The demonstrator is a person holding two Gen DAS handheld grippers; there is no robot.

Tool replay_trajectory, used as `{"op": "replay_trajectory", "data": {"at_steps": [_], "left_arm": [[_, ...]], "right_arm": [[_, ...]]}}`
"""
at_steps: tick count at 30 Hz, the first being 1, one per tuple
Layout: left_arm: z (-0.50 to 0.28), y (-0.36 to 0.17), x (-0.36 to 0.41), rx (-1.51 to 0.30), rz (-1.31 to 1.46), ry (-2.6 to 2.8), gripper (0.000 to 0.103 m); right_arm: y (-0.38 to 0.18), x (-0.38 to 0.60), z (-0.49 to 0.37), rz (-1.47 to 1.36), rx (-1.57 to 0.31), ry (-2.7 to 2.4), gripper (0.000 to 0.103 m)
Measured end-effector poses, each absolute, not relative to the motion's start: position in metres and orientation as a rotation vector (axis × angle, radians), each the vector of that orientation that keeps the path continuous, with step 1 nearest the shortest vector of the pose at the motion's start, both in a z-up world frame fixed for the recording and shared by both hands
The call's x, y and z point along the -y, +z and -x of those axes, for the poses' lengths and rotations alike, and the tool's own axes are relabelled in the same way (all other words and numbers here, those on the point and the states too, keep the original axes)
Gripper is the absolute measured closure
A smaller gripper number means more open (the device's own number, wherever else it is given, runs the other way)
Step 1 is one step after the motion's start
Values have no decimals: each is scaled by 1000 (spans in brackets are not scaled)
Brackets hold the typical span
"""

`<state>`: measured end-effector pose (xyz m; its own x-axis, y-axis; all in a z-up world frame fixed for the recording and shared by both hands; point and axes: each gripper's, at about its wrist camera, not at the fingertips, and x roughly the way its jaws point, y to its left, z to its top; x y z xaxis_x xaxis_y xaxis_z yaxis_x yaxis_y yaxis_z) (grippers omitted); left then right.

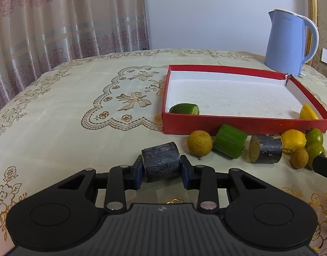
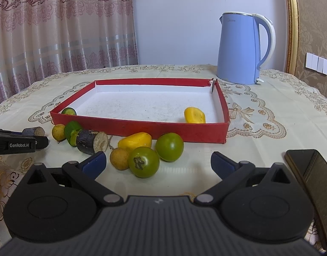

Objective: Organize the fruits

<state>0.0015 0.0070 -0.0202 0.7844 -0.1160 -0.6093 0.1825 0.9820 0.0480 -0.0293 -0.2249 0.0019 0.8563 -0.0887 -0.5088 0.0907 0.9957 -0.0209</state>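
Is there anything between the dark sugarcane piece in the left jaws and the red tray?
Nothing on the table lies between them. The dark piece sits left of the loose fruit row, so only the red tray's near wall must be cleared.

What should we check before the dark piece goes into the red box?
1. Left hand-held gripper shut on the dark piece: ok.
2. Piece lifted off the cloth: cannot tell.
3. Free space in the red box: ok, only a cucumber piece and a yellow fruit inside.
4. Right hand-held gripper open and holding nothing: ok.
5. Kettle behind the box, out of the way: ok.
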Motion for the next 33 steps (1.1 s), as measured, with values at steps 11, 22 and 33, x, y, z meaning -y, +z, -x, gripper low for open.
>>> {"op": "replay_trajectory", "data": {"at_steps": [11,22,33], "left_arm": [[-3,-16,-13,-642,-109,-146,69],[-7,-11,-10,-629,-128,-147,69],[-11,-5,-4,-610,-152,-149,69]], "right_arm": [[2,225,29,-4,-535,-94,0],[2,225,29,-6,-541,-92,0],[2,226,28,-12,-545,-93,0]]}}
